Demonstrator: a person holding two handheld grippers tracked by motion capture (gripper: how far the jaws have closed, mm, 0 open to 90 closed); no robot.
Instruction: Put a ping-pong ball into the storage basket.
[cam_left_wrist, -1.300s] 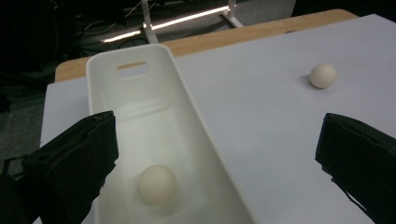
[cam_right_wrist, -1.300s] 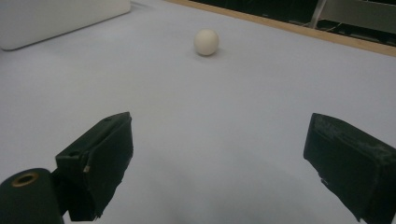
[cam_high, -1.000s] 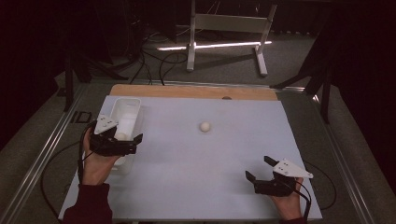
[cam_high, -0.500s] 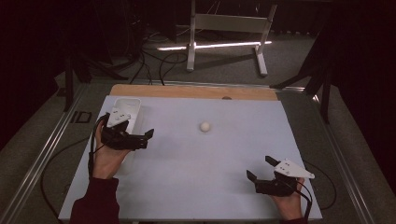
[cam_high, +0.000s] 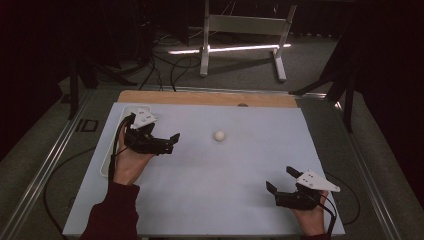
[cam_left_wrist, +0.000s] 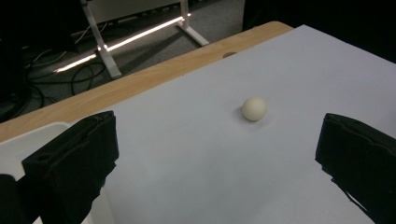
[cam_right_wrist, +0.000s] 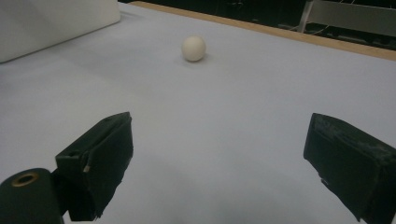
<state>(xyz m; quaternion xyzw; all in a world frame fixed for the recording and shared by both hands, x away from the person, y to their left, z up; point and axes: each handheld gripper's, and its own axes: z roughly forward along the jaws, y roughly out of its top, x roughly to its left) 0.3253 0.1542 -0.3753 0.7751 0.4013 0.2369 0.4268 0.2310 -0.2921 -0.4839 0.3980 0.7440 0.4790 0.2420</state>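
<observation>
A small white ball (cam_high: 219, 135) lies on the pale sheet (cam_high: 225, 200), a little behind its middle. My left gripper (cam_high: 171, 143) is held above the sheet's left part, just right of the white tray (cam_high: 106, 161), open and empty, its jaws pointing right at the ball. In the left gripper view the ball (cam_left_wrist: 254, 108) lies ahead between the wide-apart jaws, and the left gripper (cam_left_wrist: 217, 140) holds nothing. My right gripper (cam_high: 280, 179) rests near the front right corner, open and empty. In the right gripper view the ball (cam_right_wrist: 193, 48) lies far ahead of the right gripper (cam_right_wrist: 219, 144).
A wooden strip (cam_high: 210, 98) borders the table's far edge, with a white metal stand (cam_high: 240, 30) on the floor beyond. The tray (cam_right_wrist: 51, 21) lies along the left edge of the sheet. Cables trail from both grippers.
My left gripper has moved from over the tray forward and to the right, toward the ball. The right gripper has barely shifted. The ball has not moved.
</observation>
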